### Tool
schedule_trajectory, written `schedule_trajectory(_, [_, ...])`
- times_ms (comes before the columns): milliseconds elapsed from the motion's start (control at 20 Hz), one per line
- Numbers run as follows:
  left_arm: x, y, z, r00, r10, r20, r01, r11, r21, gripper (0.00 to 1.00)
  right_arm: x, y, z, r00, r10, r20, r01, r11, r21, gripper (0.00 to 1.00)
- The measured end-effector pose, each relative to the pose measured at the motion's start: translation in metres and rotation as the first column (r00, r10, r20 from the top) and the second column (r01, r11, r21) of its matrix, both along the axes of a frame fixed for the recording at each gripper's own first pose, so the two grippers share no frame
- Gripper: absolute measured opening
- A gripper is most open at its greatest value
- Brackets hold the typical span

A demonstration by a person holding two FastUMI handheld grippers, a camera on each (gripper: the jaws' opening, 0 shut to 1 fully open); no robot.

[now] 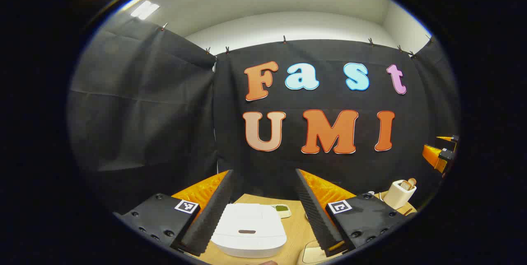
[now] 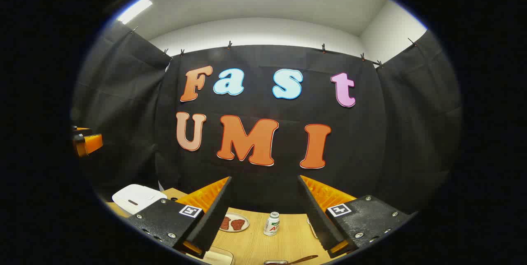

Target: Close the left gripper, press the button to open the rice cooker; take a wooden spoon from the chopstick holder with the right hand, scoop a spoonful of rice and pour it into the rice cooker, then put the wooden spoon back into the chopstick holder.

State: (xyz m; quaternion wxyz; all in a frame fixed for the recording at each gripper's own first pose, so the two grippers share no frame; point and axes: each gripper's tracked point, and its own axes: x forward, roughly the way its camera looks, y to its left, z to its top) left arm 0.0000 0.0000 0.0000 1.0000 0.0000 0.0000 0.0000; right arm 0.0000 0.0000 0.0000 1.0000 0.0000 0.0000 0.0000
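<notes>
The white rice cooker (image 1: 249, 230) sits on the wooden table with its lid down, directly below and between the fingers of my left gripper (image 1: 263, 172), which is open and holds nothing. To the right stands a white chopstick holder (image 1: 398, 194) with wooden spoon handles (image 1: 408, 184) sticking out of it. My right gripper (image 2: 264, 178) is open and empty, raised above the table. The rice cooker (image 2: 138, 198) lies to its lower left. Each gripper appears at the edge of the other's view: the right gripper (image 1: 440, 154) and the left gripper (image 2: 87, 142).
A small dish of something green (image 1: 282, 208) lies behind the cooker. Ahead of the right gripper are a plate with brown-red pieces (image 2: 235, 222), a white bottle (image 2: 271, 224), a pale tray (image 2: 216, 255) and a spoon-like utensil (image 2: 292, 261) near the table's front edge.
</notes>
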Motion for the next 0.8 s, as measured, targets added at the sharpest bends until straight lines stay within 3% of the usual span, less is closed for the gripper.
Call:
schedule_trajectory(350, [0.004,-0.010,0.007,0.999,-0.032,0.018,0.032,0.999,0.021,0.99,-0.004,-0.022,0.002,0.999,-0.039,0.020,0.039,0.999,0.008,0.95])
schedule_trajectory(800, [0.002,-0.017,0.013,1.000,-0.012,0.018,0.012,1.000,0.019,0.99,-0.013,-0.058,-0.009,0.997,-0.072,0.012,0.072,0.997,-0.002,0.95])
